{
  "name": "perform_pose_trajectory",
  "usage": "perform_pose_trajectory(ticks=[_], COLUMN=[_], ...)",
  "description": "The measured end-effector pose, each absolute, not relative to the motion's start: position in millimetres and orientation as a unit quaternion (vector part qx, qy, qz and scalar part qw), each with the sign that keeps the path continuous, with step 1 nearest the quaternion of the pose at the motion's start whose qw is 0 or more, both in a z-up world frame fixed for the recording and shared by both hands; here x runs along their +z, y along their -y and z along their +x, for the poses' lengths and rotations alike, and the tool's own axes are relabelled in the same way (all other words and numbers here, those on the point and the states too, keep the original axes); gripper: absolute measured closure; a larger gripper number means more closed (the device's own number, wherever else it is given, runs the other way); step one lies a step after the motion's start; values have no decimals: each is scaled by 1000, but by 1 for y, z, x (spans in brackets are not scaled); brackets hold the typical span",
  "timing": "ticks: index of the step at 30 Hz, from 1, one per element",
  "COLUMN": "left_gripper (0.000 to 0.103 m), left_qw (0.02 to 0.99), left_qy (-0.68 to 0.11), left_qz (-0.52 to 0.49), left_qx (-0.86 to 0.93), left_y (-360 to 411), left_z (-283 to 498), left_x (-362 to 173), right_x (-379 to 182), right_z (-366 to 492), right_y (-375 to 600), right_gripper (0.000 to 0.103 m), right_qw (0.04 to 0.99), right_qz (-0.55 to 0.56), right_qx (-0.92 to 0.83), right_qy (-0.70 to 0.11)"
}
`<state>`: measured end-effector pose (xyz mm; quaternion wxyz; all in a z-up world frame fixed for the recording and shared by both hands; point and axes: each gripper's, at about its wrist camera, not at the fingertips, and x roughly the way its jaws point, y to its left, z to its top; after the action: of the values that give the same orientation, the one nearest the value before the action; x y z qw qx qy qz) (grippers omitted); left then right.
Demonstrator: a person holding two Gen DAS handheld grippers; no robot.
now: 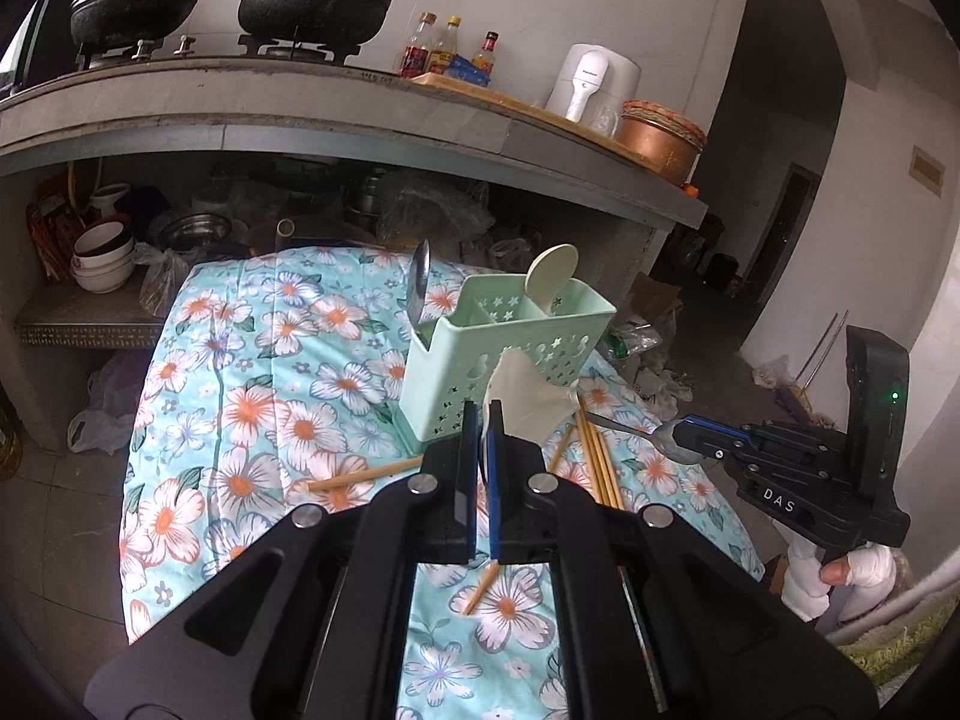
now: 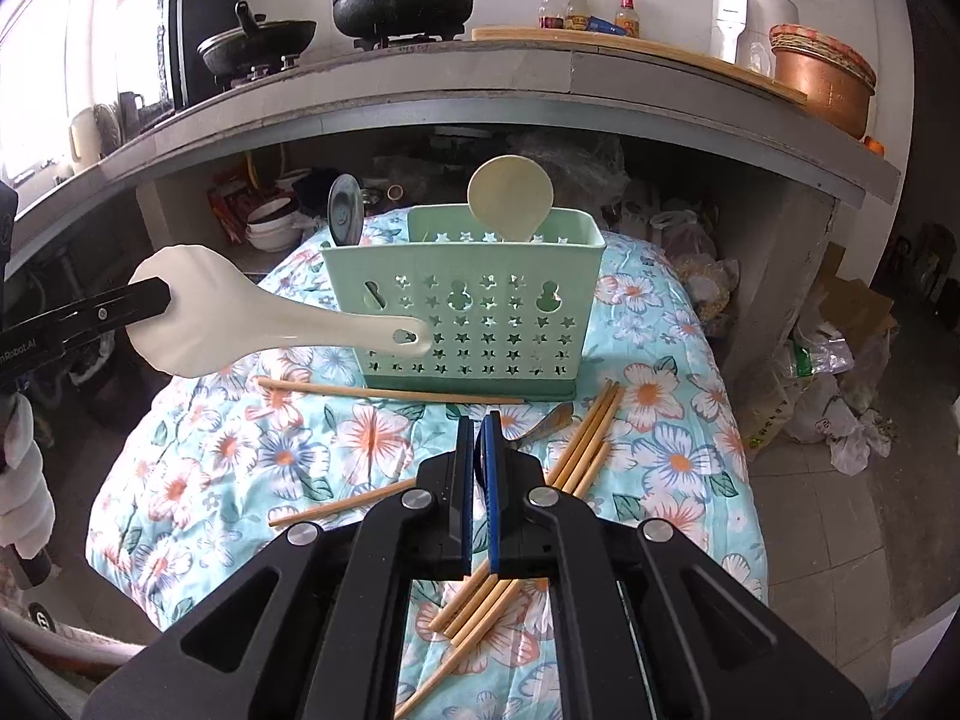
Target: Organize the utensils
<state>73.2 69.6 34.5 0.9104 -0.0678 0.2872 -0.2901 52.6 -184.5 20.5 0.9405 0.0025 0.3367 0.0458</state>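
A mint green utensil caddy (image 1: 504,354) (image 2: 468,306) stands on the flowered cloth, with a cream spoon (image 1: 551,273) (image 2: 510,195) and a metal spoon (image 1: 418,279) (image 2: 346,210) upright in it. My left gripper (image 1: 483,420) (image 2: 150,300) is shut on the bowl of a white ceramic spoon (image 1: 522,402) (image 2: 252,315), held in the air left of the caddy's front. My right gripper (image 2: 477,432) (image 1: 690,429) is shut on a metal spoon (image 1: 636,432), whose handle points toward the caddy. Several wooden chopsticks (image 2: 585,438) (image 1: 594,450) lie on the cloth.
The flowered cloth (image 1: 240,420) (image 2: 240,450) covers a low table. Behind is a concrete counter (image 1: 360,102) with pots, bottles, a white kettle (image 1: 591,81) and a copper bowl (image 1: 657,138). Bowls and bags fill the shelf below.
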Motion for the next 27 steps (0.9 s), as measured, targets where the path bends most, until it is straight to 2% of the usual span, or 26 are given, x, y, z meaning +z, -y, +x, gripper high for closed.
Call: perform_pose_trajectory(ticks=[15,20,27], left_gripper=[101,101,101], left_qw=[927,938,934], left_qy=[-239,-243,-288], left_qz=[-80,-30,84], left_qx=[-279,-245,-195], left_y=[-83,-74,-45], left_z=[80,96,134], left_x=[91,103,110], right_x=[57,68,73], right_z=[36,36,45], right_y=[230,243,249], right_gripper=[100,100,100], right_qw=[953,957,959], right_qz=[56,62,62], right_qx=[56,54,61], right_qy=[-292,-277,-269])
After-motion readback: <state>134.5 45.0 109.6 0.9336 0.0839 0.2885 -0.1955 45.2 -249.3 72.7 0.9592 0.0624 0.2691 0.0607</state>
